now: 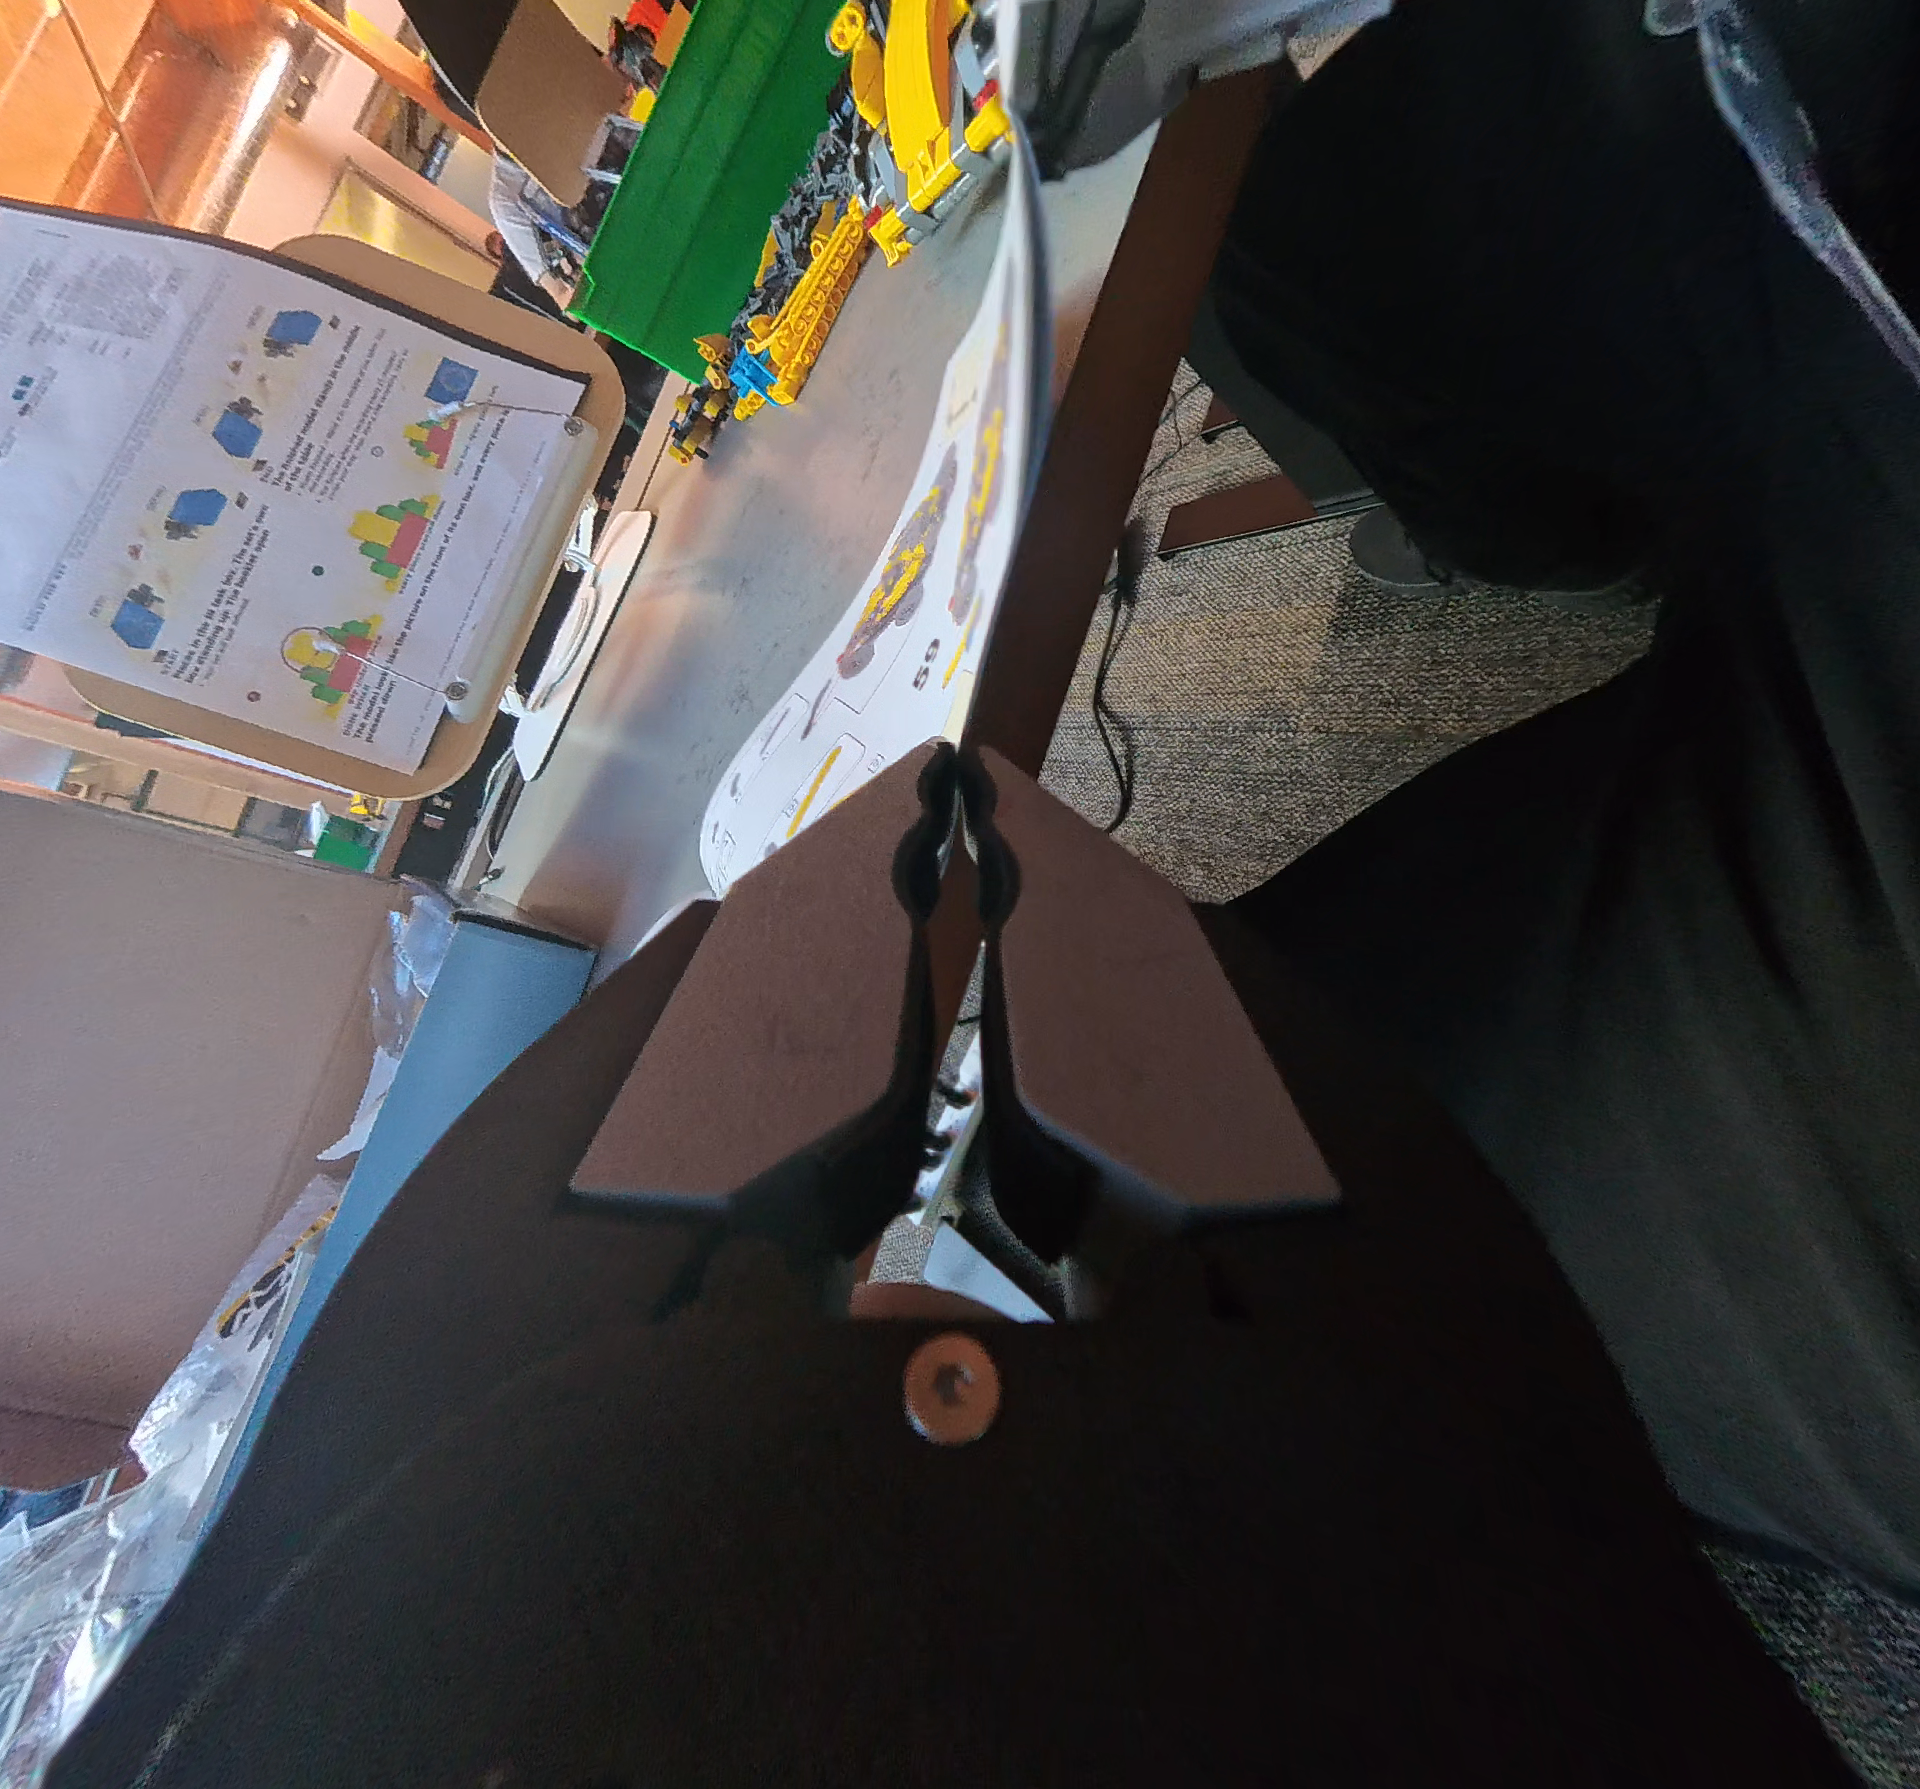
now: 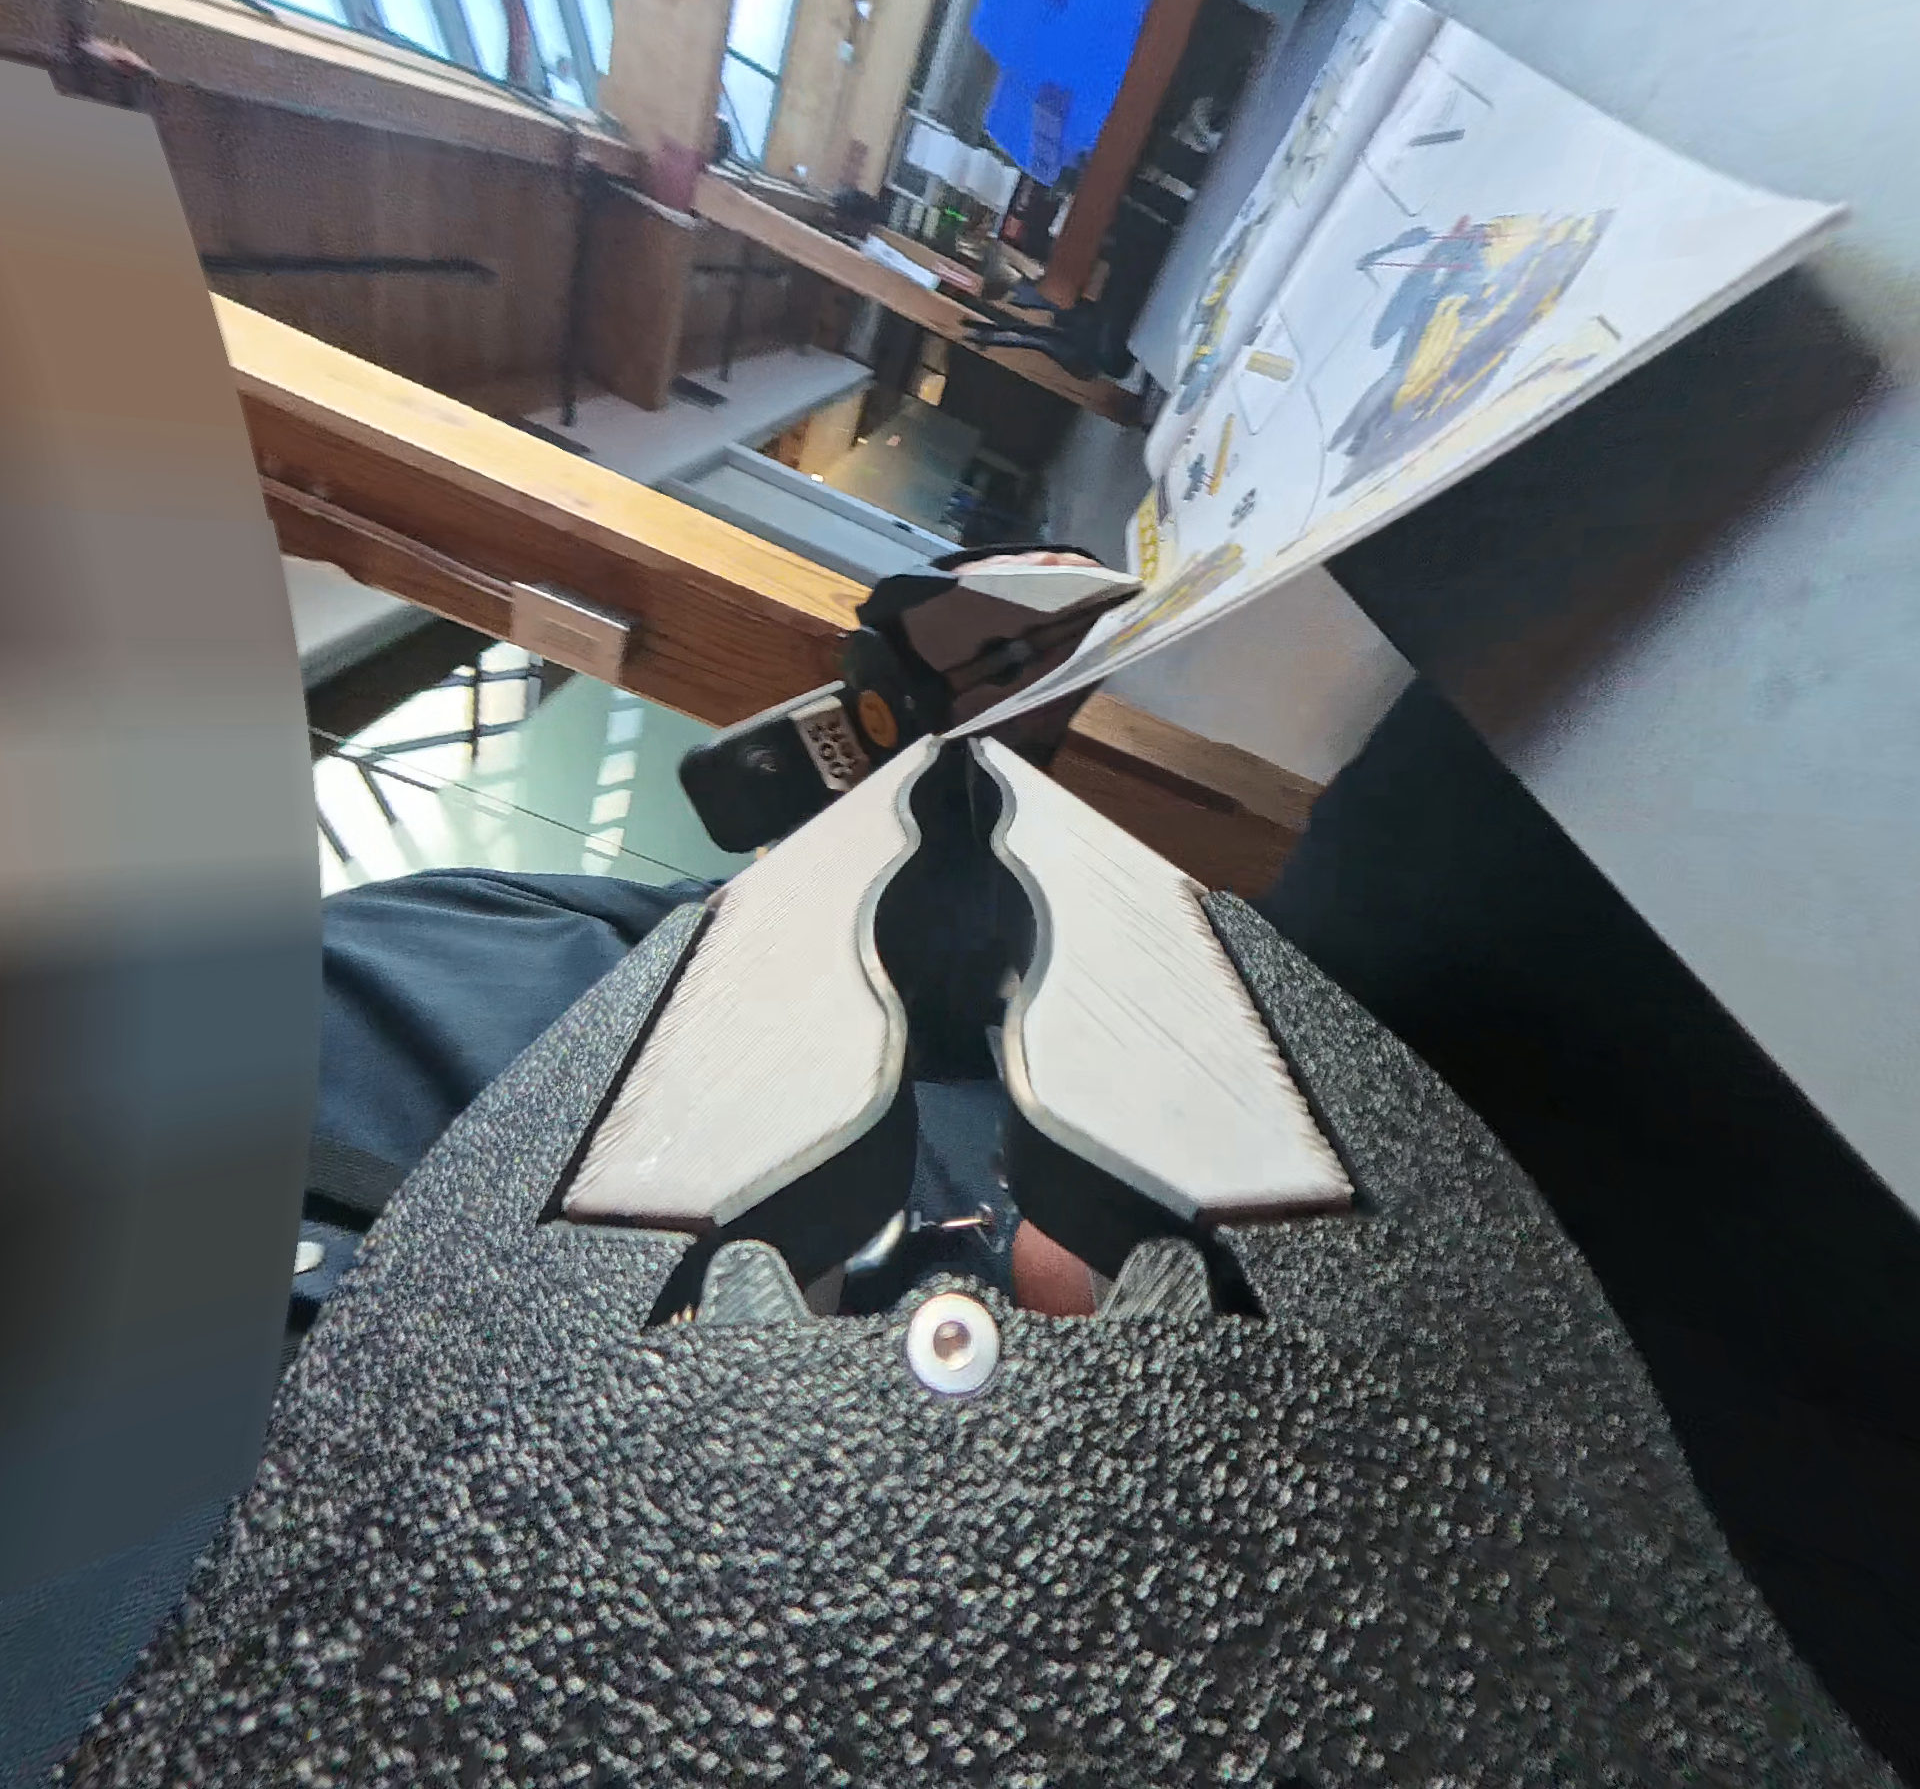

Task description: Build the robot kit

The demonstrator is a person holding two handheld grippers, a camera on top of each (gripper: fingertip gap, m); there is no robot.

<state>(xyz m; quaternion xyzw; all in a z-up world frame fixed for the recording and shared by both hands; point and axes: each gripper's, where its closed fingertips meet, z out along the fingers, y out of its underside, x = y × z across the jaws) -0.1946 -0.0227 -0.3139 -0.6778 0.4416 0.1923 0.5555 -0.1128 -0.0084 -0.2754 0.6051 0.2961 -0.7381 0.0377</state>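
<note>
A: What has the left gripper point(image 1: 958, 783) got?
B: Its jaws are pressed together on the near edge of the white printed instruction booklet with yellow-and-grey model drawings point(image 1: 914, 586). The page runs away from the tips, curling up off the pale grey tabletop point(image 1: 727, 596).

A: And the right gripper point(image 2: 954, 745)?
B: Its jaws are closed too, with the corner of that booklet point(image 2: 1382, 305) pinched right at the tips. The sheets rise up and to the right from there, lifted clear of the table point(image 2: 1714, 596). The left gripper point(image 2: 1117, 586) shows just beyond, clamped on the same edge a little farther along.

A: What lies around it?
B: In the left wrist view, a yellow toy-brick model point(image 1: 935, 66) and loose yellow and blue bricks point(image 1: 774, 357) sit at the far end of the table, beside a green flat plate point(image 1: 727, 118). On the left stands a wooden board holding a printed sheet with brick pictures point(image 1: 281, 492).
</note>
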